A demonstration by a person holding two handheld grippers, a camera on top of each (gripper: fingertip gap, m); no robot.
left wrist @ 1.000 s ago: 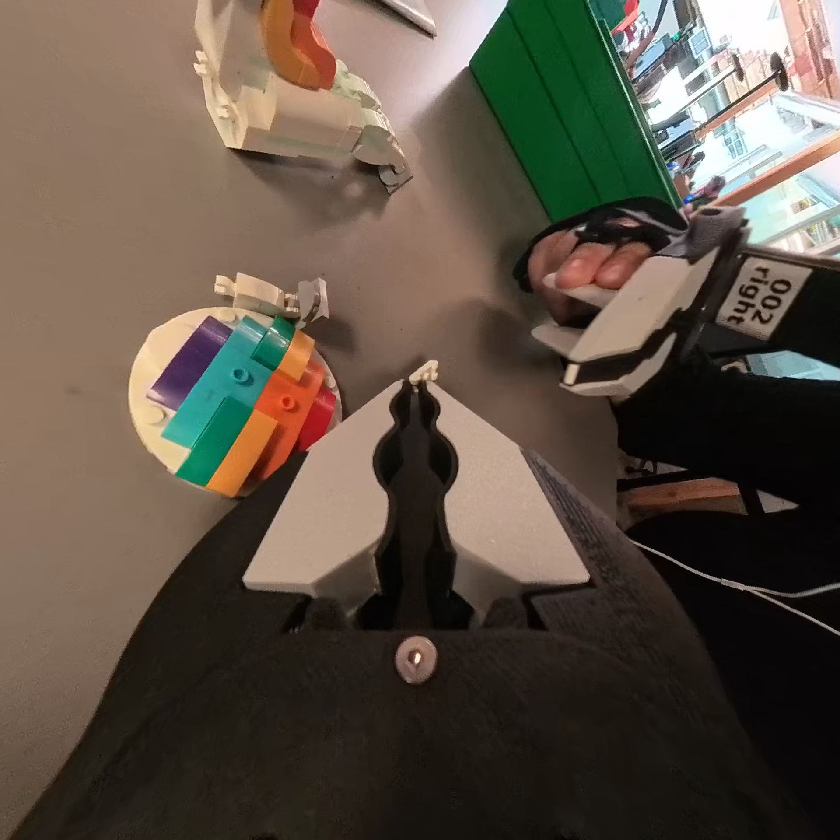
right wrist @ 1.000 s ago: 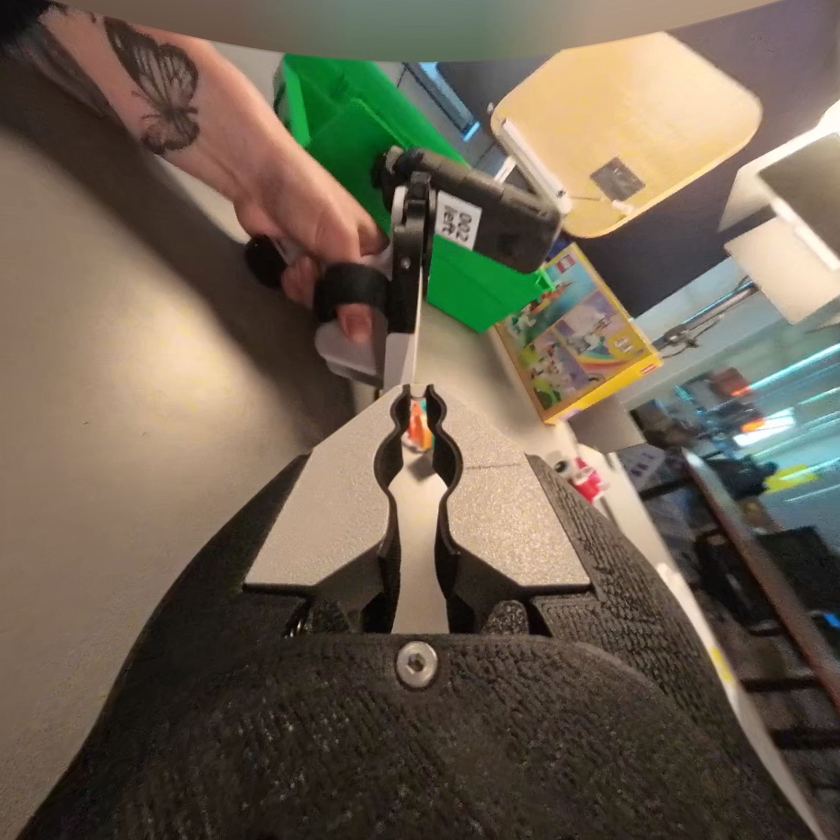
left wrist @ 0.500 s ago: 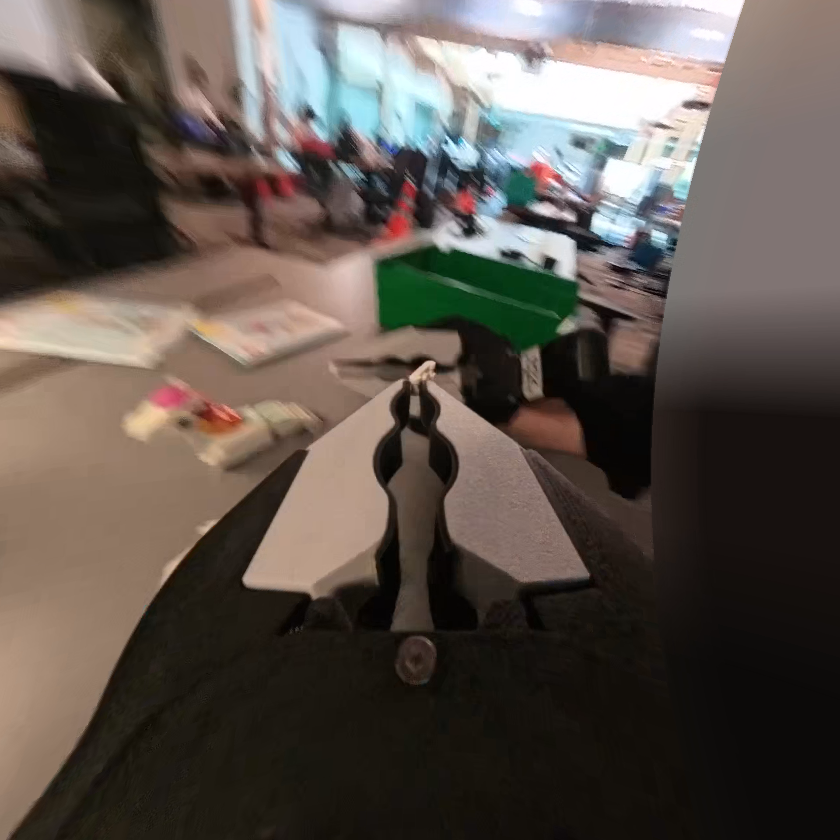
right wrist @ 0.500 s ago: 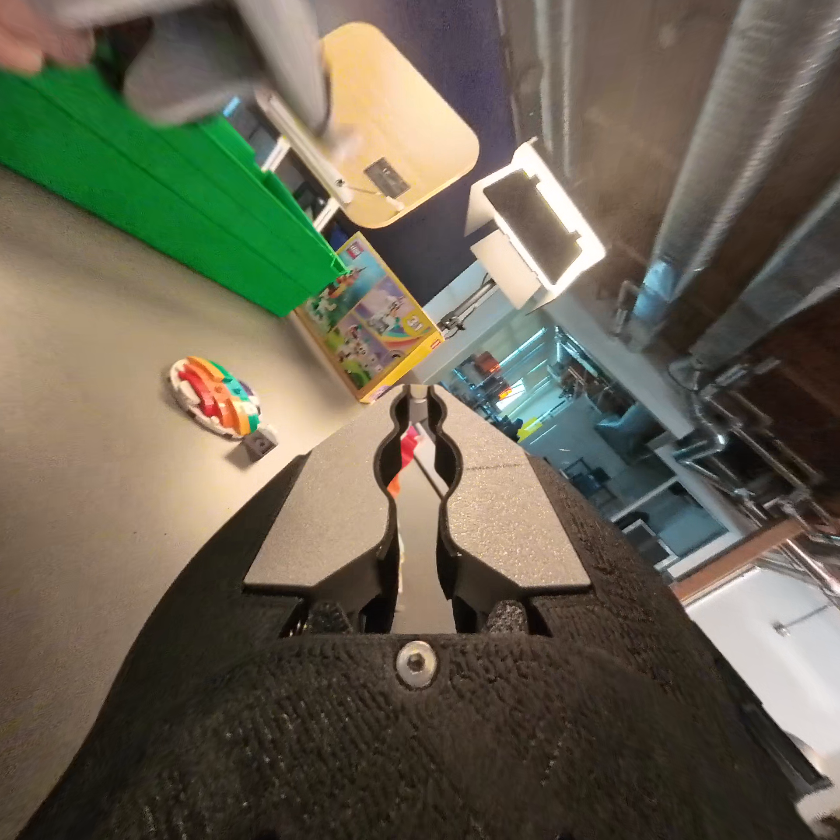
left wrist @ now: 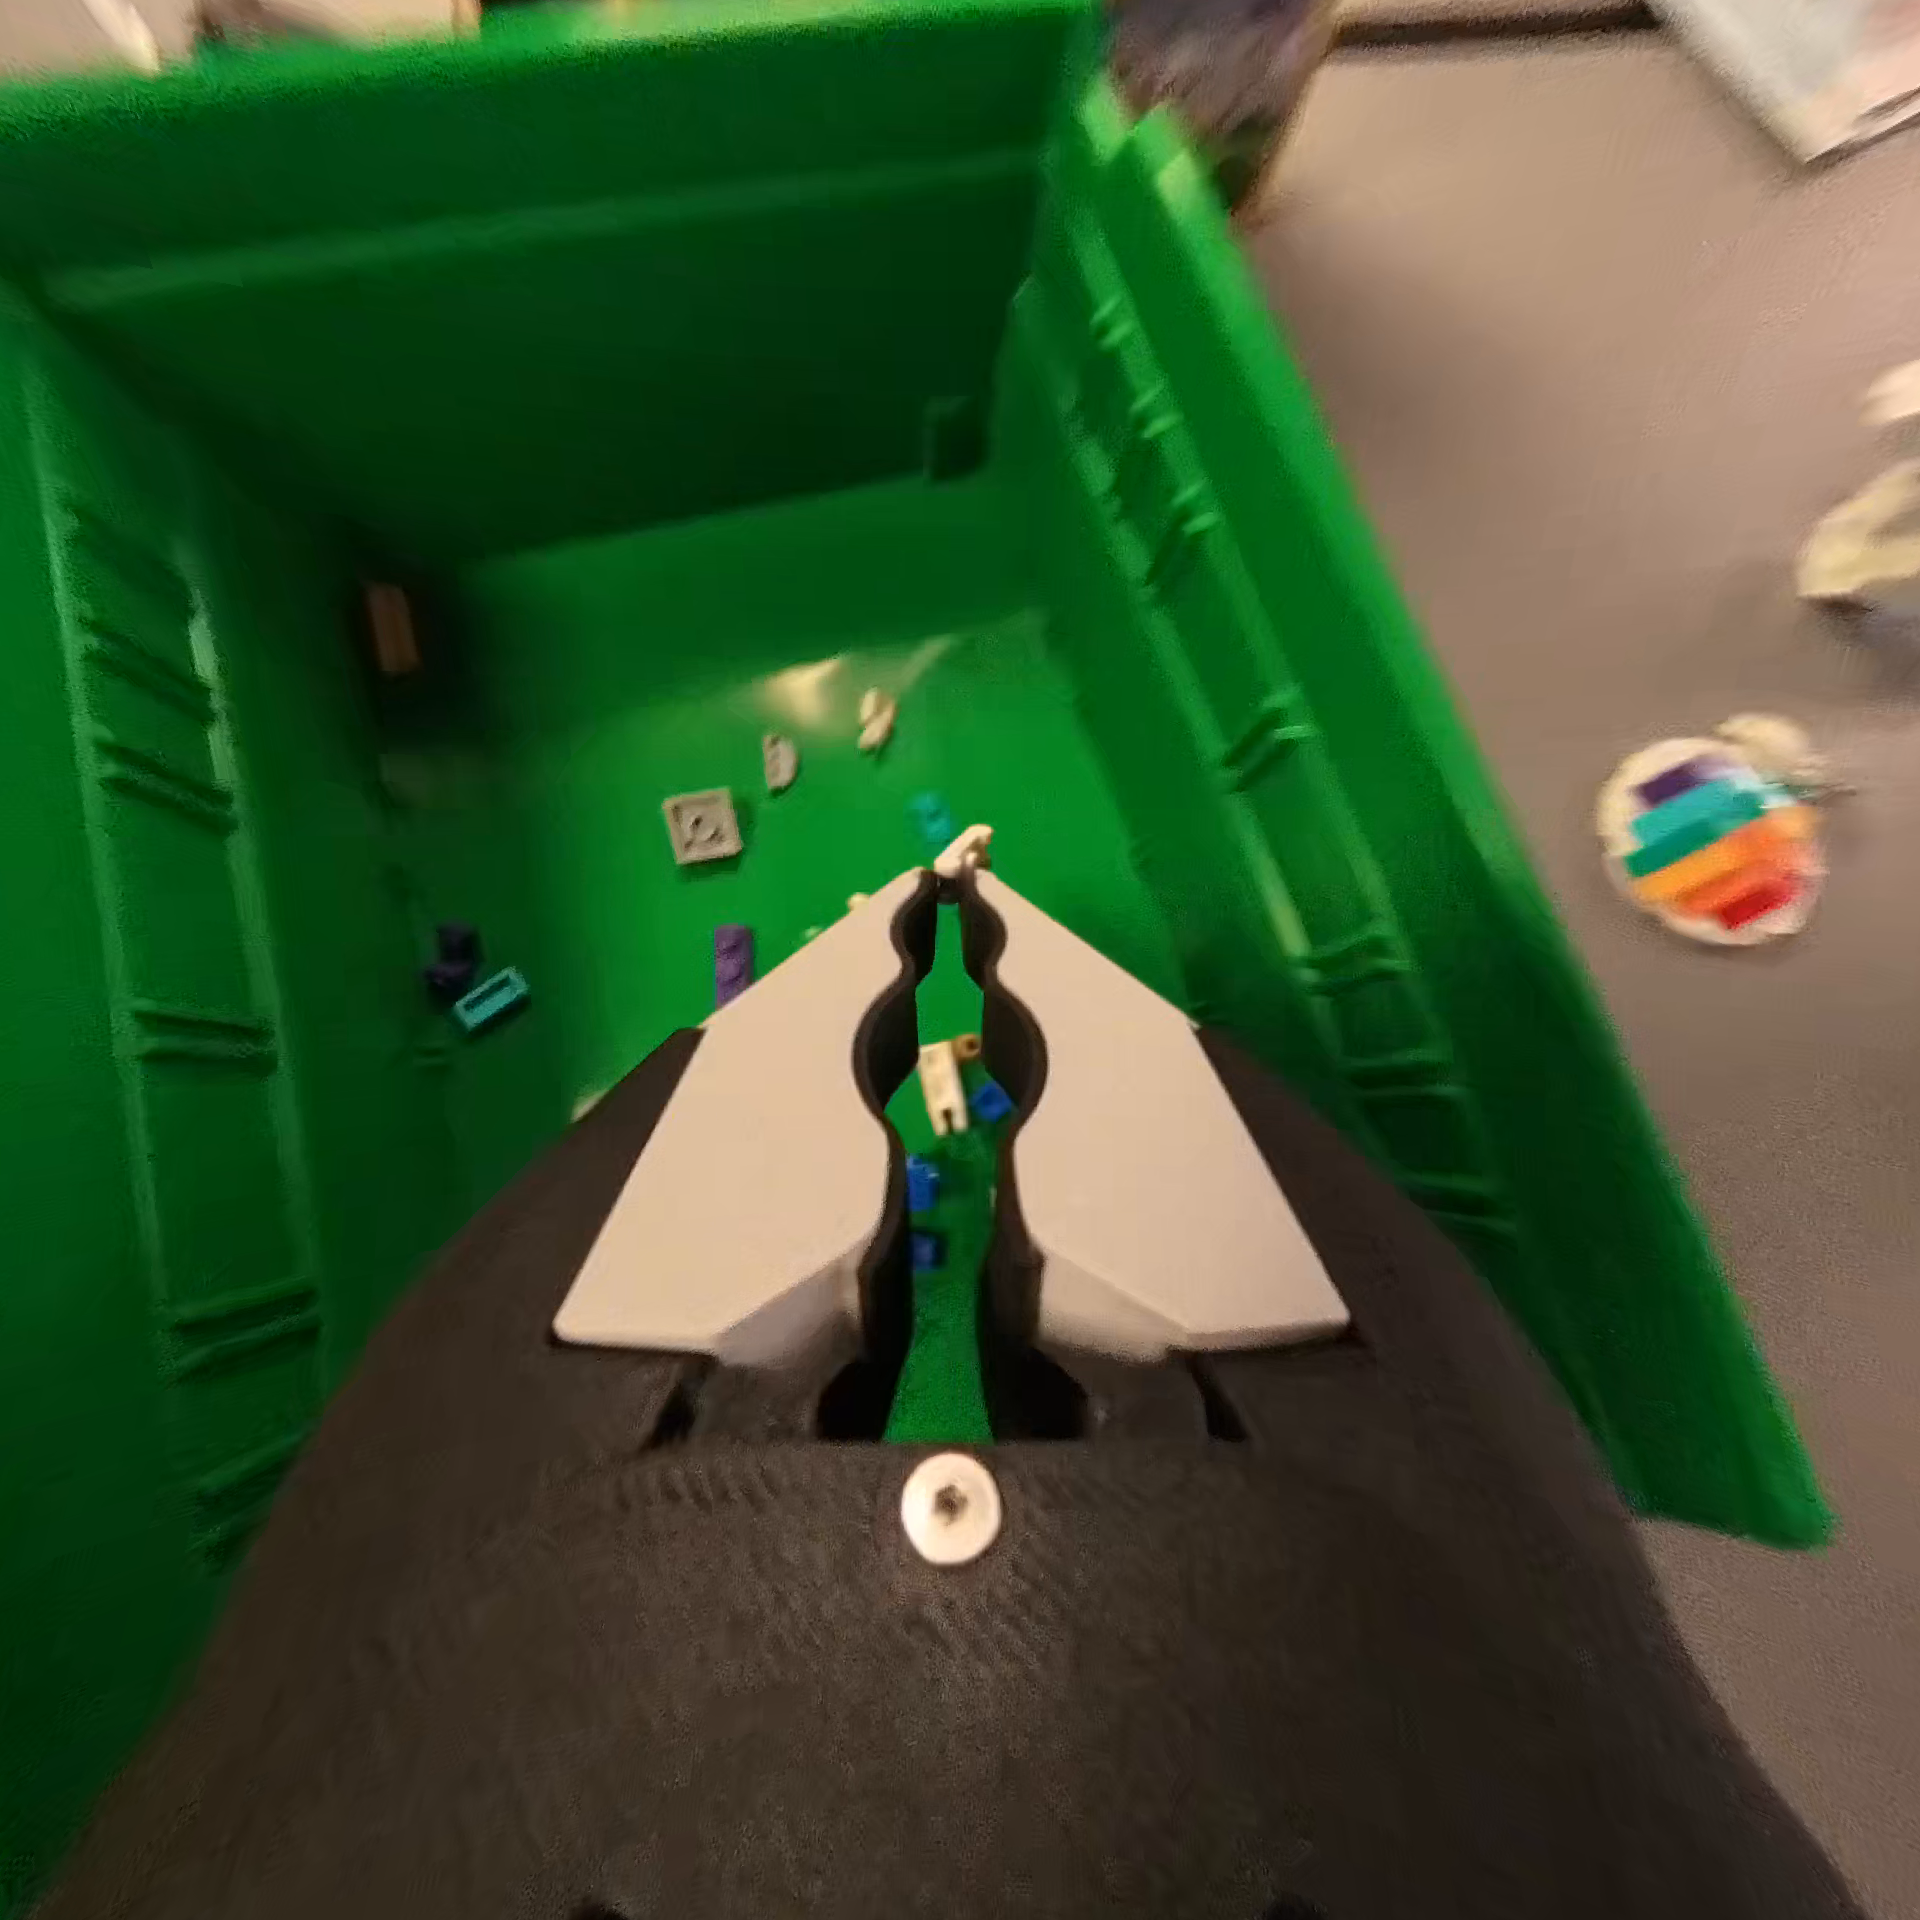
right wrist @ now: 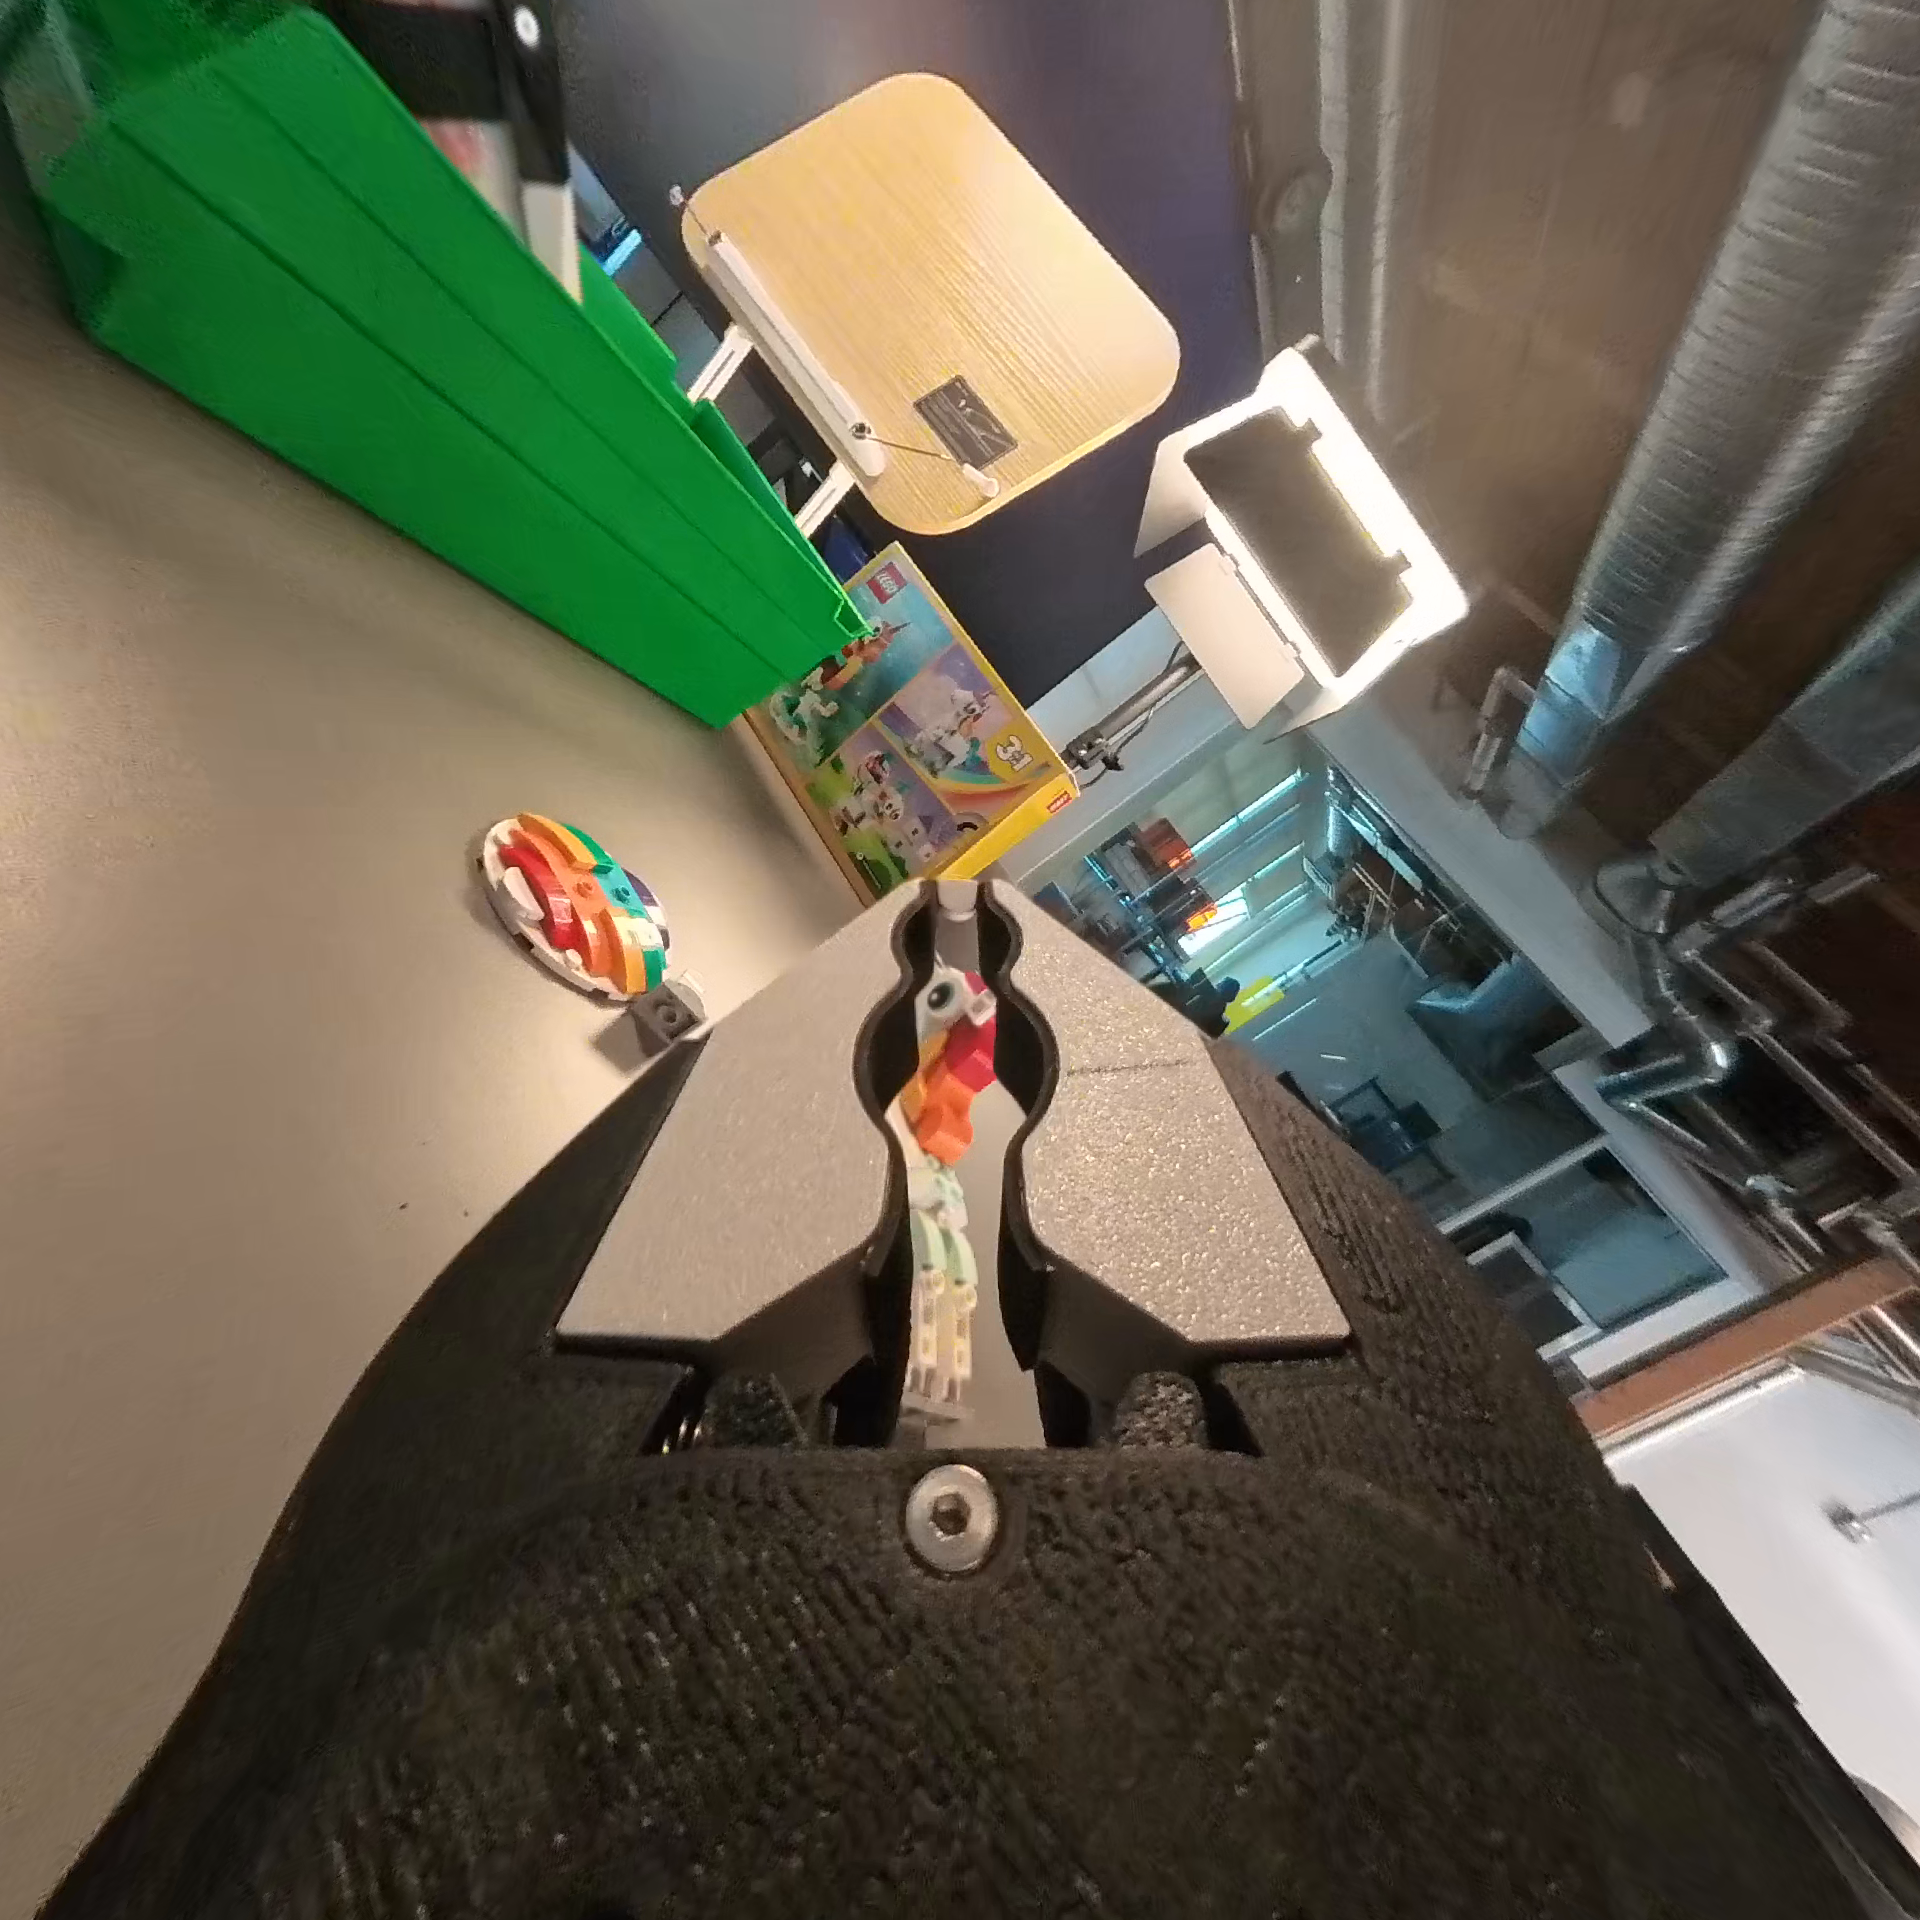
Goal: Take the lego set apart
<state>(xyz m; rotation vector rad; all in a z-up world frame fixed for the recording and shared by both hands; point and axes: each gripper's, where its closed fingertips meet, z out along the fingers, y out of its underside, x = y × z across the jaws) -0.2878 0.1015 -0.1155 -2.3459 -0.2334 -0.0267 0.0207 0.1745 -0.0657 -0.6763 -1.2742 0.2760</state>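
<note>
Small white lego piece (left wrist: 964, 847) pinched at left gripper (left wrist: 951, 883) tips, above open green bin (left wrist: 1299, 644) with loose bricks (left wrist: 707, 826) below. Right gripper (right wrist: 954, 902) clamped on white-and-rainbow lego model (right wrist: 940, 1101), tips nipping its white stud. Round rainbow disc (right wrist: 577, 906) on grey table (right wrist: 260, 935), left of jaws.

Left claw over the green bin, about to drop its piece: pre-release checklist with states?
1. Left claw shut on the small white piece at its tips: ok.
2. Tips inside the green bin's outline in the left wrist view: ok; height above the floor: cannot tell.
3. Bin floor below already holds loose pieces, including a grey square plate, with bare patches between: ok.
4. Picture sharp enough to judge the drop point: not ok, the view is motion-blurred.
5. Right claw clear of the bin: ok, nearly shut over the grey table.
6. Rainbow disc resting on the table outside the bin: ok.
</note>
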